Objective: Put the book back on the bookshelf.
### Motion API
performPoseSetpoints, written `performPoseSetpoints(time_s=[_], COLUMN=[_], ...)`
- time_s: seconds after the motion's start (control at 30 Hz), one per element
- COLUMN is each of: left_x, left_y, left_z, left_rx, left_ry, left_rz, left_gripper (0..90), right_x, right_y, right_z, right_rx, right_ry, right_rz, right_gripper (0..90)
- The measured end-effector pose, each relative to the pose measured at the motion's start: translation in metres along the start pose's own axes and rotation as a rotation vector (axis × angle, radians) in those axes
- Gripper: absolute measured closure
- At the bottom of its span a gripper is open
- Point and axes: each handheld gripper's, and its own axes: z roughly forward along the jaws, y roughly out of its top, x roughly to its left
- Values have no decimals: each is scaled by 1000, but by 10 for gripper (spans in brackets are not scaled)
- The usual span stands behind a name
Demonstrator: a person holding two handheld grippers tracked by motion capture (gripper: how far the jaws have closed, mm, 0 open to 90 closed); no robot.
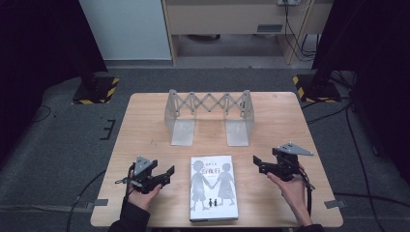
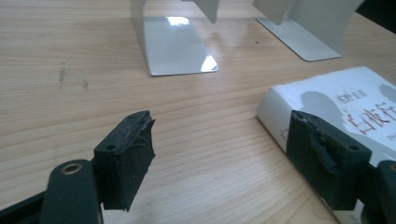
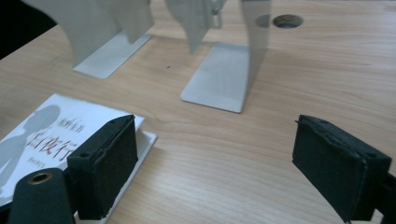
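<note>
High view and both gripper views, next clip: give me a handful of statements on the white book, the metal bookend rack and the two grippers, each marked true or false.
1. The white hardcover book with grey silhouette figures lies flat on the light wooden table. True.
2. The book stands upright inside the silver expandable metal bookend rack. False: the rack holds nothing; the book lies nearer the person.
3. The left gripper is clamped on the book. False: its fingers are apart with nothing between them, beside the book's edge.
4. The right gripper is open and holds nothing. True.
5. The grippers flank the book, one on each side. True.
</note>
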Motion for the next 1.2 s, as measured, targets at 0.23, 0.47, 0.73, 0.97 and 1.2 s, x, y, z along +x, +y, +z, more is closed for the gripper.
performPoseSetpoints(time_s=[0.23, 0.47, 0.73, 0.97, 1.2], left_x=[-11, -20, -29, -38, -44], left_y=[-3, -6, -8, -10, -12], left_z=[4, 9, 14, 19, 23], left_rx=[7, 55, 63, 82, 99], left_ry=[-33, -42, -83, -114, -131], left_rz=[31, 80, 75, 90, 110], left_gripper=[233, 219, 221, 225, 225], right_x=[18, 28, 43, 55, 68], right_y=[-6, -13, -23, -31, -39], right_z=[12, 19, 34, 44, 53], right_rx=[48, 69, 115, 135, 163], right_ry=[49, 82, 130, 164, 198], right_rz=[-25, -22, -31, -26, -36], right_gripper=[141, 137, 134, 131, 136])
